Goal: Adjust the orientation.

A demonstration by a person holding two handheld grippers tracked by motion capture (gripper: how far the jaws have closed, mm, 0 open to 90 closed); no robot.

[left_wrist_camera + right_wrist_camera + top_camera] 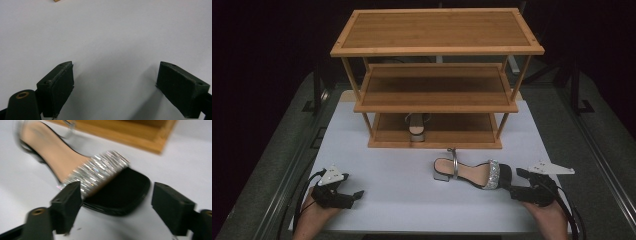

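A white worktop [387, 200] is seen with bare surface open across its near left and middle. A three-tier wooden rack [437, 75] stands at the far side, its base close to the far edge. The top and middle shelves are seen bare; on the bottom shelf a second sandal [417, 127] is stood, heel towards the front. A sandal [472, 172] with a glittered strap lies on the worktop just before the rack, heel to the left, black toe to the right. The right tongs [521, 175] are held at the near right with the jaws spread wide; in the right gripper view the toe is seen just beyond and between the jaws [117, 205], nothing being gripped. The left tongs [354, 195] are rested at the near left, well apart from the sandal, jaws wide open over bare worktop [115, 82].
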